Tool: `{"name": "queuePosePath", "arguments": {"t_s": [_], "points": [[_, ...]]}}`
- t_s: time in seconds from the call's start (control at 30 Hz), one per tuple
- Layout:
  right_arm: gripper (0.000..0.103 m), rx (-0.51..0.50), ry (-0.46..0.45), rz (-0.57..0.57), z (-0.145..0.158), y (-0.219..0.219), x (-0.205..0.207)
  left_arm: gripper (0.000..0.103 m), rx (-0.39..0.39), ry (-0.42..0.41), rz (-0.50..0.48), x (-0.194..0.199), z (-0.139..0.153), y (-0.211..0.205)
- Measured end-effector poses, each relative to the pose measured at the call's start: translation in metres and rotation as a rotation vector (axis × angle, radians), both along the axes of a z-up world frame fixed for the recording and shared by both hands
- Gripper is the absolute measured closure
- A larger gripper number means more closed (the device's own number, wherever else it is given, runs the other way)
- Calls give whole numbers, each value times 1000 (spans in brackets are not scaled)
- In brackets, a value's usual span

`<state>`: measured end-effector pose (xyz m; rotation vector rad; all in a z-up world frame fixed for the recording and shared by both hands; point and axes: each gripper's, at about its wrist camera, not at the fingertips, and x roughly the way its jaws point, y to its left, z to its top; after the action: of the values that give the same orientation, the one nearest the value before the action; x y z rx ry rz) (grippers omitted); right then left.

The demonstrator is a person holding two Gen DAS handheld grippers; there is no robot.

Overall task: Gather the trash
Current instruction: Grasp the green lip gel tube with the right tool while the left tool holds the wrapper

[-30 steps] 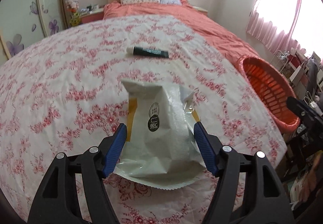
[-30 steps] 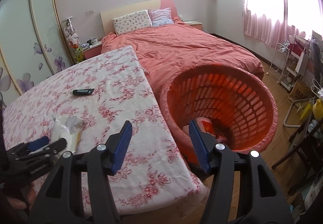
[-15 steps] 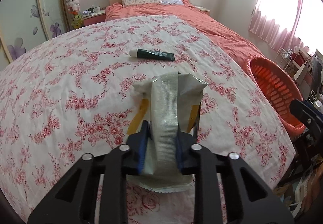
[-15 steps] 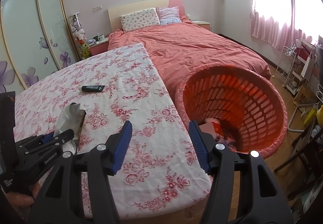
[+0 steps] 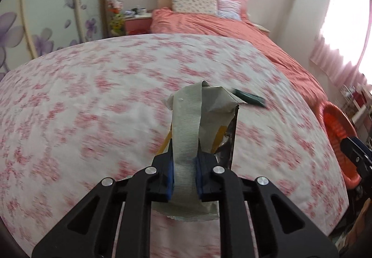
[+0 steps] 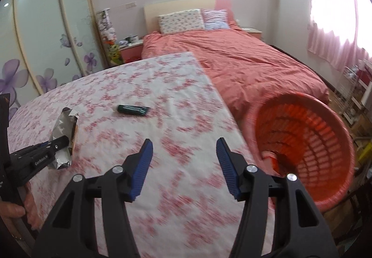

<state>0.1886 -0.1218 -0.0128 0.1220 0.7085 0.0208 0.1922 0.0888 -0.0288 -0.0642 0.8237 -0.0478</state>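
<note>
A bed with a salmon-pink cover (image 6: pixel 244 65) fills the far part of the room, two pillows at its headboard. In front of it stands the worktop (image 6: pixel 176 100), spread with a white cloth printed in pink flowers; its right edge runs close along the bed. Off that right edge sits a round orange basket (image 6: pixel 332 132) with slotted walls, tipped toward the camera in the right wrist view, with some pale and red scraps lying at its bottom.

On the cloth, near the middle, lies a dark green tube (image 6: pixel 133 109) with a pale cap, flat on its side and apart from everything else.

The left tongs (image 5: pixel 184 173) are pinched on a crumpled pale snack wrapper (image 5: pixel 204 116), its blue pads pressing a ribbed strip of it from both sides, closing the last bit. The wrapper stands up above the pads, silvery inside, with yellow bands on its face; seen from the right wrist view it (image 6: pixel 64 130) is off the cloth at the left side of the worktop.

The right tongs (image 6: pixel 184 166) hang over the worktop's near right part, about half spread and closing, with nothing between the pads.
</note>
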Motion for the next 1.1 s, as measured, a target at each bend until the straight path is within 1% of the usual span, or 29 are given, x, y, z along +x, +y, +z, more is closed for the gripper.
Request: {"name": "queuePosePath", "arguments": {"t_s": [0.03, 0.1, 0.17, 0.27, 0.4, 0.53, 0.6, 0.7, 0.83, 0.87, 0.97, 1.1], "points": [[53, 0, 2, 18, -1, 7, 8, 89, 3, -3, 15, 2, 1, 7], [62, -2, 11, 56, -3, 23, 26, 89, 6, -10, 39, 6, 4, 20], [65, 3, 19, 91, -5, 35, 41, 89, 10, -19, 62, 11, 7, 33], [65, 4, 29, 145, -11, 57, 68, 89, 12, -26, 83, 14, 10, 46], [64, -12, 81, 195, -25, 80, 106, 89, 11, -32, 102, 20, 12, 62], [64, -69, 128, 229, -40, 95, 131, 89, 9, -33, 109, 26, 12, 72], [60, -85, 149, 237, -43, 99, 140, 89, 8, -32, 112, 30, 11, 75], [58, -121, 163, 237, -42, 103, 152, 89, 1, -24, 114, 34, 9, 78], [60, -154, 178, 215, -44, 104, 167, 89, -6, -13, 112, 38, 5, 78], [62, -162, 181, 203, -45, 105, 171, 89, -8, -10, 109, 39, 5, 77], [65, -134, 188, 183, -46, 101, 179, 89, -13, -3, 102, 40, 3, 76], [64, -113, 192, 200, -45, 103, 184, 89, -15, 2, 95, 42, 1, 75]]}}
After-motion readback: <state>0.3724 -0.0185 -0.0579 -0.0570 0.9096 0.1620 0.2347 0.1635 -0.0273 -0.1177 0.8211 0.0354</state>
